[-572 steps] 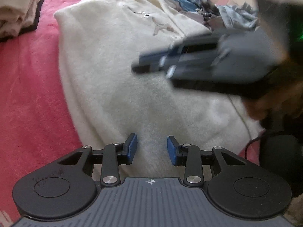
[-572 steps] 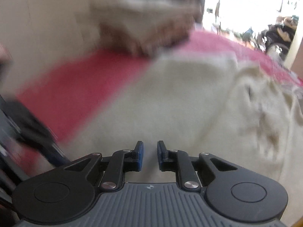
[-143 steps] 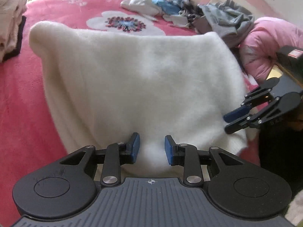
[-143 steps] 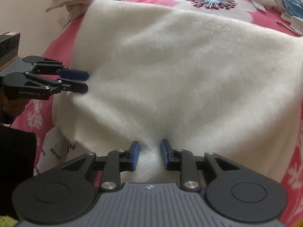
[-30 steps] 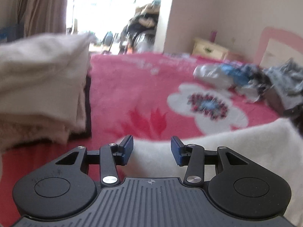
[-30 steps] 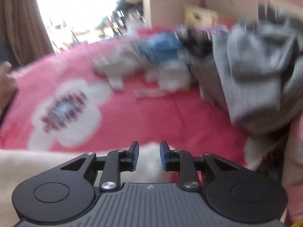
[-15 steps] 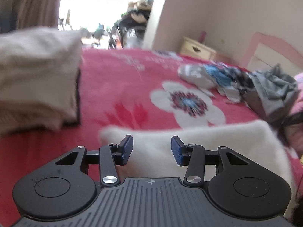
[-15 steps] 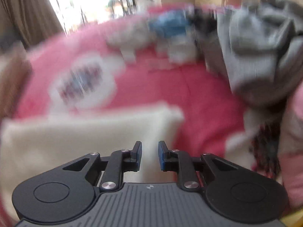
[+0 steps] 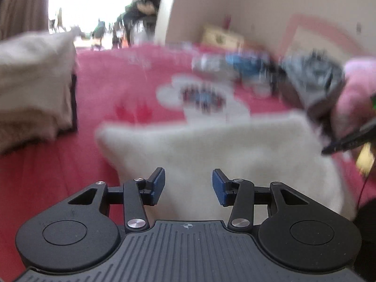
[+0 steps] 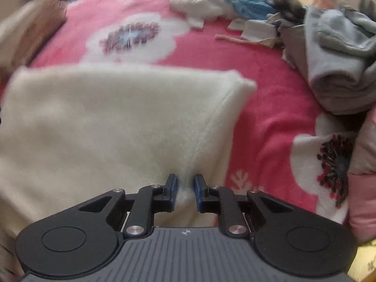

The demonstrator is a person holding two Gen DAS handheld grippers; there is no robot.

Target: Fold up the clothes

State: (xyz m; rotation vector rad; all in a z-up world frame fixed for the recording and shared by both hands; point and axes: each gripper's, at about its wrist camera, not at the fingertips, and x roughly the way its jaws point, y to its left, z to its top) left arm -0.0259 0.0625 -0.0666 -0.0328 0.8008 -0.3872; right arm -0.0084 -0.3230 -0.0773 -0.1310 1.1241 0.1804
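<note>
A white fleece garment (image 10: pixel 105 117) lies folded into a rectangle on the pink flowered bedspread (image 10: pixel 258 65). My right gripper (image 10: pixel 185 185) is at its near right part. Its jaws are closing, with a puckered pinch of the white fleece between the blue pads. A crease runs from that pinch to the far right corner. In the blurred left wrist view the same garment (image 9: pixel 223 145) lies ahead. My left gripper (image 9: pixel 188 183) hovers open over its near left part, nothing pressed between its pads. The right gripper's dark fingers (image 9: pixel 347 141) show at the right edge.
A stack of folded beige clothes (image 9: pixel 33 82) stands at the left on the bed. A heap of unfolded grey, blue and white clothes (image 10: pixel 329 58) lies at the far right. A pink padded item (image 10: pixel 362 164) is at the right edge.
Both grippers have drawn back toward the near side, so much more of the white garment shows ahead. The right jaws have narrowed. The left jaws keep the same gap.
</note>
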